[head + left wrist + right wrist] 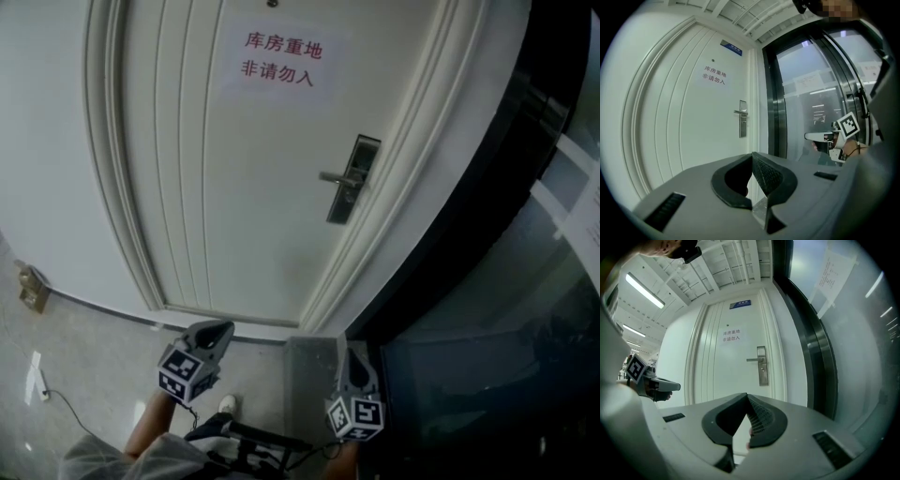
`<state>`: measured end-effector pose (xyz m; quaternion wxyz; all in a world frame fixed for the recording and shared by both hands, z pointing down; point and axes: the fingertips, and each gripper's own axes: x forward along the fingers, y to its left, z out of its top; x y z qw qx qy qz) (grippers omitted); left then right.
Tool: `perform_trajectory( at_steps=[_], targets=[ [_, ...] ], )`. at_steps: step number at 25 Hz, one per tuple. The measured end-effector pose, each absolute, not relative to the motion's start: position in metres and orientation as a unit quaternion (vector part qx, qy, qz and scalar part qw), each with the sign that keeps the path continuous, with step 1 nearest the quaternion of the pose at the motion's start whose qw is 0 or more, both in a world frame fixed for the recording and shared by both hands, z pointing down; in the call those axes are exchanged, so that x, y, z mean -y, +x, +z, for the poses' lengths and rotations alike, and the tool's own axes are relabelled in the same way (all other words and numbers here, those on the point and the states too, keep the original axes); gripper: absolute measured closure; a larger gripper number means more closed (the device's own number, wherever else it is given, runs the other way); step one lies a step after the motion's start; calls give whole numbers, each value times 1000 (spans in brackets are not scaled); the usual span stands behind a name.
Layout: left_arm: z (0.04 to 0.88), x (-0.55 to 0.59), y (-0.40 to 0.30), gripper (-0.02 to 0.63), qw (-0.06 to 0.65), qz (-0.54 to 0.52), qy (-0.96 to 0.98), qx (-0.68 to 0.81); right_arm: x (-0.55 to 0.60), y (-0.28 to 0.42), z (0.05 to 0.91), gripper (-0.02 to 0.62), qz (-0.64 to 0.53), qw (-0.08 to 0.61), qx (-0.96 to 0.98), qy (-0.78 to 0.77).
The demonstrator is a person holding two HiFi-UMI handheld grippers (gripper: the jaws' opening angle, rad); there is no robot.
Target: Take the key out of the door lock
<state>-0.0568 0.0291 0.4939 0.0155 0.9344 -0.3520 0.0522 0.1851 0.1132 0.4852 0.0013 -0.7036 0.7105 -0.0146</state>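
- White door point(234, 187), lock plate point(352, 180), grey floor point(89, 352), glass wall point(525, 319).
- My left tool point(221, 330) and right tool point(353, 359) are closed, empty.
- I cannot make out the key.

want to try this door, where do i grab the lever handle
Grip the lever handle near its free left end, away from the lock plate. Come straight at the door with jaws above and below: the bar lies level, pointing left, so that end gives most leverage.
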Motion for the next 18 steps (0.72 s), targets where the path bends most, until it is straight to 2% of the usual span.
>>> perform_trajectory(
  at_steps=[18],
  targets=[
    [479,102,-38,601,19,49,939,341,11,200,470,583,-20,-22,-701,-713]
  ],
)
